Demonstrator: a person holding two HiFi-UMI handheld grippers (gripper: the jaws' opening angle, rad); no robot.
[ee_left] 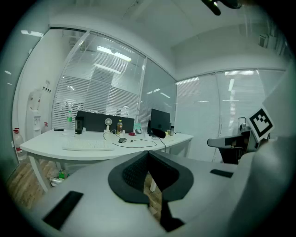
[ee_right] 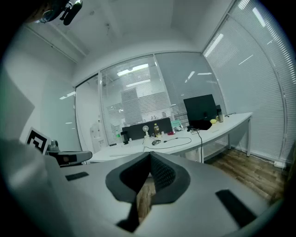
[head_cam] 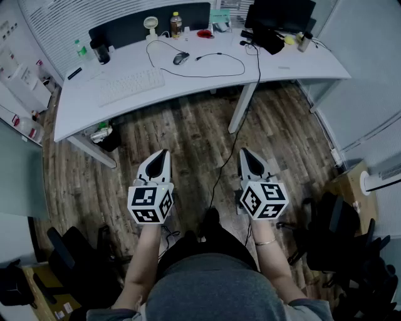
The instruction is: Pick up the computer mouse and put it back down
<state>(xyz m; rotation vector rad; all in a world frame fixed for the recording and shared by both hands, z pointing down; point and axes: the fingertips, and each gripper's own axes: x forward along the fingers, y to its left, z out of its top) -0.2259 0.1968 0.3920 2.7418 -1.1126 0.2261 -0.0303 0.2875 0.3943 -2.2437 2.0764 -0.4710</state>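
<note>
A dark computer mouse (head_cam: 181, 58) lies on the white desk (head_cam: 81, 106), its black cable looping to the right. It shows small and far off in the left gripper view (ee_left: 122, 140) and in the right gripper view (ee_right: 157, 142). My left gripper (head_cam: 161, 155) and right gripper (head_cam: 247, 154) are held side by side over the wooden floor, well short of the desk. Both point at the desk. Both are shut, jaw tips meeting, with nothing between them (ee_left: 148, 157) (ee_right: 149, 159).
On the desk lie a white keyboard (head_cam: 131, 86), a small fan (head_cam: 150, 24), a bottle (head_cam: 176, 24), a black cup (head_cam: 100, 51) and a monitor (head_cam: 280, 14). Desk legs (head_cam: 243, 105) stand ahead. Office chairs sit at my left (head_cam: 75, 257) and right (head_cam: 338, 238).
</note>
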